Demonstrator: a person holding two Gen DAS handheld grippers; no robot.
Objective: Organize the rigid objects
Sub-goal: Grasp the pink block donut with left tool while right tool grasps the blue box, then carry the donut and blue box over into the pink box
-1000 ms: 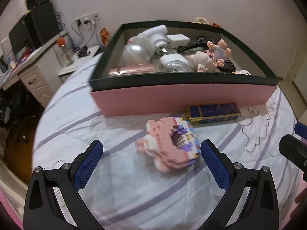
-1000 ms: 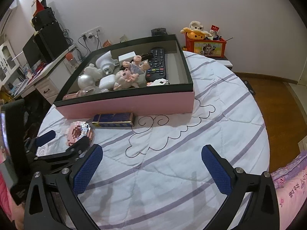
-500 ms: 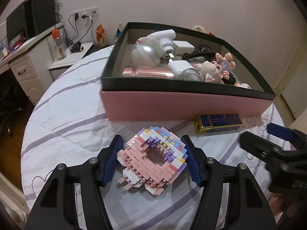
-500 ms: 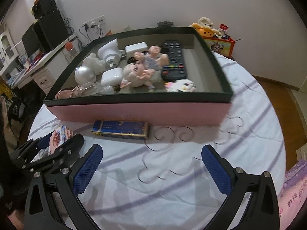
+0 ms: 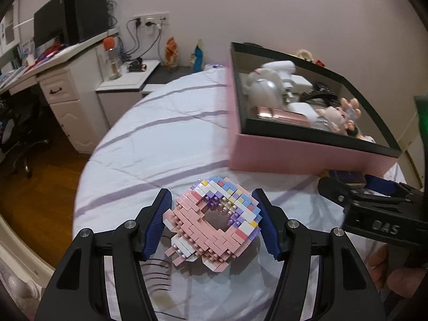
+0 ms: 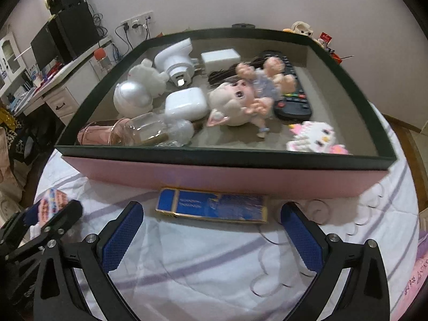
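Clamping the donut (image 5: 214, 220), the left gripper (image 5: 214, 224) is held above the bed (image 5: 165, 133); the right gripper (image 6: 211, 238) is spread wide, empty, before the blue box (image 6: 211, 205).

Black left claw (image 5: 214, 224) frame, blue textured pads (image 5: 157, 227), silver screws.

Pink box (image 6: 224, 179) wall stands directly ahead of right gripper (image 6: 212, 236); blue tin (image 6: 211, 205) lies against its base, between the open fingers. Bedsheet (image 6: 203, 275) bare nearer the gripper. Box interior crowded on the left and middle; open floor (image 6: 235, 139) between pig doll (image 6: 235, 101) and brick cat (image 6: 317, 137).
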